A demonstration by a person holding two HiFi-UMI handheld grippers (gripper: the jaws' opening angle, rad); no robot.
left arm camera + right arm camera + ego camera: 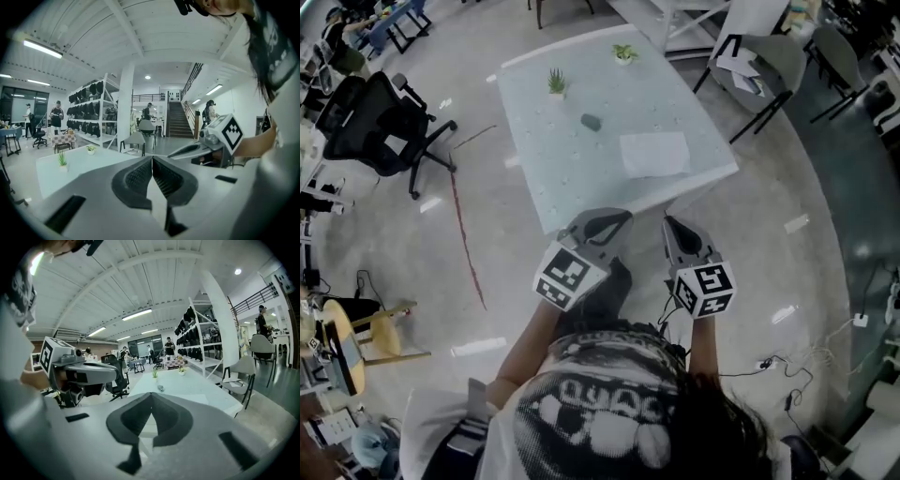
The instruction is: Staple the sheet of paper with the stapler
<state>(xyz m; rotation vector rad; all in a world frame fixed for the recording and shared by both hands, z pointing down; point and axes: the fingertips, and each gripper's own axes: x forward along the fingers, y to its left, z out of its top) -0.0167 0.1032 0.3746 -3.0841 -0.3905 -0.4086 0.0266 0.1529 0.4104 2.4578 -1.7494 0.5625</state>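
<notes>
Flat white sheet of paper (654, 154), long side left-right, pale table (553, 178), small dark stapler (591, 122) upper left, left gripper (617, 217) and right gripper (672, 225) closed, empty.

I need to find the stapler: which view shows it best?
The head view: the stapler lies in full sight, seen from above. The right gripper view shows it small and far off. The left gripper view does not show it.

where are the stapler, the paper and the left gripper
stapler (591, 122), head view, middle of its body
paper (654, 154), head view, centre of the sheet
left gripper (152, 160), left gripper view, where its closed fingertips meet
</notes>
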